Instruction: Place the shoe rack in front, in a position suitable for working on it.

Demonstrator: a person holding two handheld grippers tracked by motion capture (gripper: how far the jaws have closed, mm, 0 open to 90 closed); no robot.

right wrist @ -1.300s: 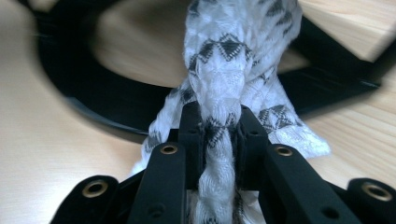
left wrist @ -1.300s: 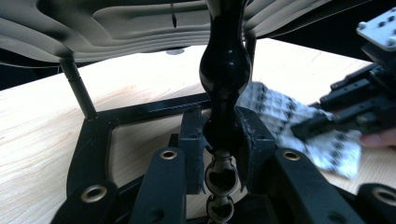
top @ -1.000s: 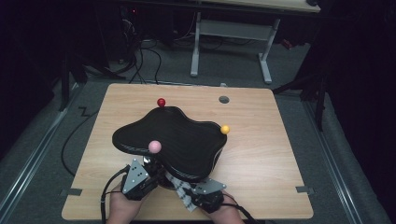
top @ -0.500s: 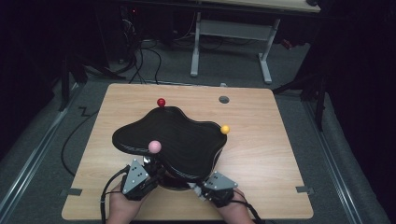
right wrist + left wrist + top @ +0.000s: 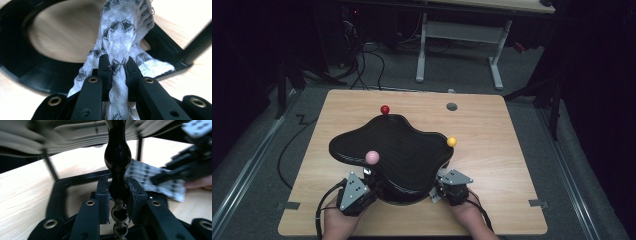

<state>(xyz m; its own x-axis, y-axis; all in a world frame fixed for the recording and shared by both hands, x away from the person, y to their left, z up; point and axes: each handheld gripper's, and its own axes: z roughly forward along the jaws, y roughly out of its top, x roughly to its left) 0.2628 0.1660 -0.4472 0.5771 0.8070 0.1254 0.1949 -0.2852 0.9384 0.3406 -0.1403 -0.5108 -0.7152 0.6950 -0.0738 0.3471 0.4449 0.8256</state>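
Note:
A black wavy-topped stand (image 5: 397, 150) sits on the wooden table (image 5: 497, 155), with a red ball (image 5: 385, 109), a yellow ball (image 5: 452, 141) and a pink ball (image 5: 372, 156) at its rim. My left gripper (image 5: 362, 187) (image 5: 117, 192) is at its near left, shut on a black turned post (image 5: 117, 157) under the top. At the near right my right gripper (image 5: 447, 189) (image 5: 117, 66) is shut on a white cloth with a black pattern (image 5: 122, 32). That cloth lies over the stand's black ring base (image 5: 30, 67) and also appears in the left gripper view (image 5: 150, 175).
A grey round hole (image 5: 452, 106) sits in the table's far part. Grey tape marks (image 5: 288, 205) (image 5: 537, 203) lie near the front corners. A white desk frame (image 5: 422, 50) and cables stand on the dark floor beyond the table.
My right gripper has moved right along the stand's near edge, and the patterned cloth is now mostly hidden under the top from above. The left gripper has stayed in place.

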